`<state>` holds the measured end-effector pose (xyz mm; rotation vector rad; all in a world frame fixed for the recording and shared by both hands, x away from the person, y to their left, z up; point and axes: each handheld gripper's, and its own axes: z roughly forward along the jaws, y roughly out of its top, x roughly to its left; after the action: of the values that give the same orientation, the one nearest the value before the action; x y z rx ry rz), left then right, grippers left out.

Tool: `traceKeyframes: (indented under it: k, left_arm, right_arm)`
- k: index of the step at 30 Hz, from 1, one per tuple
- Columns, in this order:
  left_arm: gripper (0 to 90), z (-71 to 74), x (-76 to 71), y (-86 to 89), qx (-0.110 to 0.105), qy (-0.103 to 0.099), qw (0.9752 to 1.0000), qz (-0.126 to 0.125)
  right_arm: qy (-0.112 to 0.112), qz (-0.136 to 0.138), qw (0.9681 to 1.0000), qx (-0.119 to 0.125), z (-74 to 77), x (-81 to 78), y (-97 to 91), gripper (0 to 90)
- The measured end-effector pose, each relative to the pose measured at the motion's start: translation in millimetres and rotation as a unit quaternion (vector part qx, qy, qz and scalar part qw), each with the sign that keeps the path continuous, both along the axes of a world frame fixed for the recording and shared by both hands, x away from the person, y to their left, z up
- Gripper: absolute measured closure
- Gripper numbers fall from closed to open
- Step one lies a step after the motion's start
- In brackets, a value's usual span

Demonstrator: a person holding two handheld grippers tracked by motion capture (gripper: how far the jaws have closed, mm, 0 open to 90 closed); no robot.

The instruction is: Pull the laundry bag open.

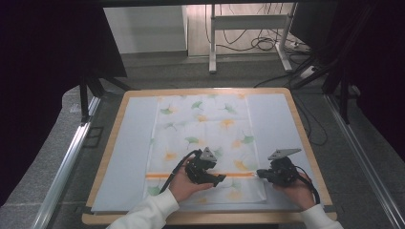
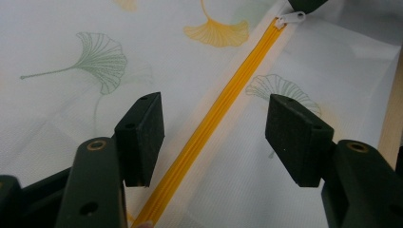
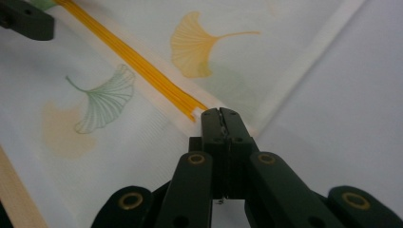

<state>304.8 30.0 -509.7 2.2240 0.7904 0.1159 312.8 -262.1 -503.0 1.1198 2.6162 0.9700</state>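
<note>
A white cloth cover (image 1: 200, 129) printed with ginkgo leaves lies flat on the table, with an orange zipper (image 1: 160, 176) running across its near end. My left gripper (image 2: 218, 137) hovers low over the cover, open, its two pads straddling the zipper (image 2: 209, 128) without touching it. In the high view it (image 1: 217, 180) sits near the middle of the zipper line. My right gripper (image 3: 221, 118) is shut at the zipper's right end (image 1: 260, 173), its tips pinching the white zipper pull (image 2: 291, 19). The pull itself is hidden between the jaws in the right gripper view.
The cover rests on a pale blue mat (image 1: 133, 143) on a wooden tabletop (image 1: 305, 138). The table's near edge (image 3: 16, 190) lies close behind both hands. A metal stand (image 1: 212, 43) and cables sit on the floor beyond the table.
</note>
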Motion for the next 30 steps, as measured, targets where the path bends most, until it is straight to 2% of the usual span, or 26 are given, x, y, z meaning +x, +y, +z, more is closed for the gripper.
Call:
traceKeyframes:
  k: [3, 9, 13, 19, 22, 25, 30]
  left_arm:
    - [38.0, -0.7, 0.6, -0.2, 0.000, 0.000, 1.0000, 0.001]
    - [37.7, -1.9, -0.1, -1.5, 0.004, 0.000, 1.0000, -0.002]
    - [37.7, -1.1, 0.6, 0.4, 0.003, 0.001, 1.0000, 0.001]
    - [37.7, -1.3, 0.4, -0.4, 0.002, 0.000, 1.0000, 0.001]
    - [37.8, -1.6, -0.3, -3.5, 0.002, 0.001, 1.0000, -0.002]
    - [38.1, -1.4, -0.4, -7.1, 0.002, 0.002, 1.0000, -0.004]
    - [40.7, 0.8, 0.9, -17.5, -0.002, 0.001, 0.9999, -0.010]
  right_arm:
    - [0.005, 0.015, 0.9999, 0.004, -1.0, -1.0, 10.0, 88.7]
    - [0.008, 0.038, 0.9992, -0.007, -6.2, 5.7, 29.3, 88.7]
    - [0.007, 0.035, 0.9994, 0.000, -3.9, 6.9, 25.7, 88.7]
    - [-0.003, 0.007, 0.9999, 0.008, 5.4, 15.7, 10.8, 88.7]
    - [0.002, 0.001, 1.0000, 0.001, 2.9, 20.5, 9.5, 88.7]
    - [0.007, 0.007, 0.9998, -0.014, -0.8, 22.7, 11.2, 88.8]
    - [0.006, 0.000, 0.9996, -0.028, -3.9, 24.9, 9.1, 88.8]
